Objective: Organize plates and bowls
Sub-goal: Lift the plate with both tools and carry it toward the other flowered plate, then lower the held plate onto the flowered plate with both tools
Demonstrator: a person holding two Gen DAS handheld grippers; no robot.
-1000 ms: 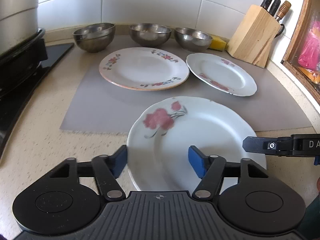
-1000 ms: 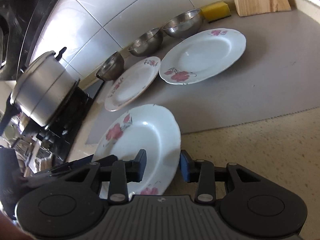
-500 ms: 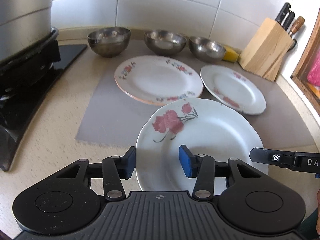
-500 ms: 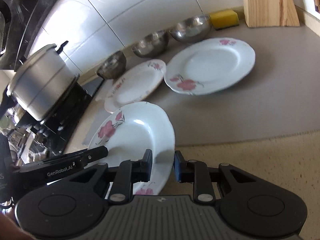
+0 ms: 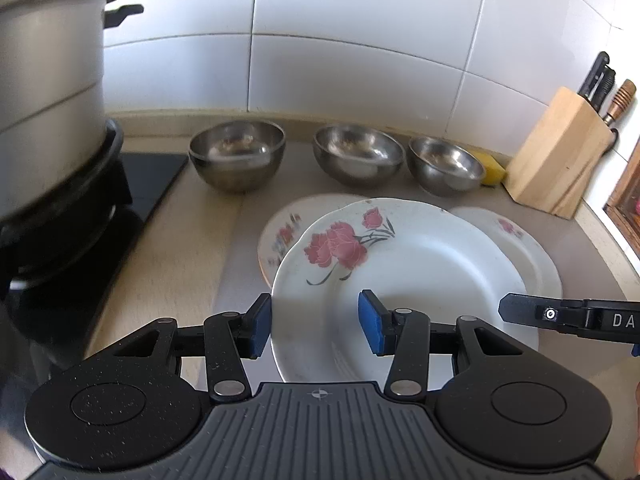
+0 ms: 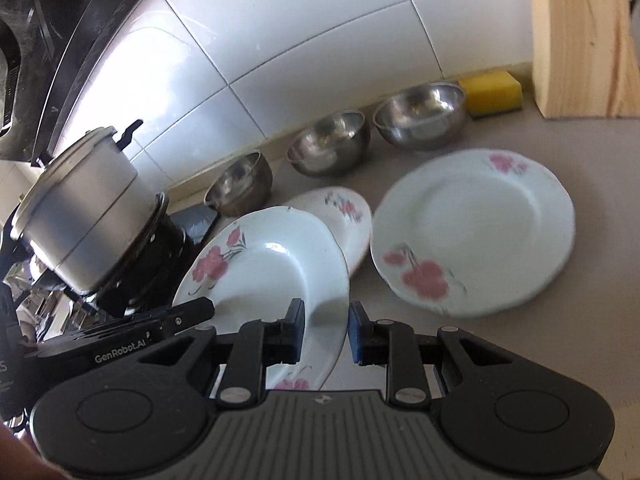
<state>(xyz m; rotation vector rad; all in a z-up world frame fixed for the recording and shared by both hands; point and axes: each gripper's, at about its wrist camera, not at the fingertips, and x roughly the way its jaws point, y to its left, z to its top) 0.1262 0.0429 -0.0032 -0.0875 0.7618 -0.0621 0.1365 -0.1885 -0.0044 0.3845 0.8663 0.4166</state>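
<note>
A white plate with a red flower [image 5: 400, 280] is lifted above the counter, held by both grippers. My left gripper [image 5: 316, 324] is shut on its near left rim. My right gripper [image 6: 324, 334] is shut on its right rim [image 6: 336, 312]; one right finger shows in the left wrist view [image 5: 520, 312]. The held plate hovers over a second floral plate [image 5: 280, 236] and partly hides a third plate [image 5: 532, 248], which also shows in the right wrist view [image 6: 480, 232]. Three steel bowls [image 5: 238, 154] [image 5: 358, 158] [image 5: 446, 164] stand in a row by the wall.
A grey mat [image 5: 240, 248] lies under the plates. A large metal pot [image 5: 44, 80] sits on a black stove [image 5: 80, 216] at the left. A wooden knife block [image 5: 560, 152] and a yellow sponge [image 5: 490, 168] stand at the back right. Tiled wall behind.
Both grippers have raised the flowered plate off the counter and carried it forward, so it now hangs over the two plates on the mat.
</note>
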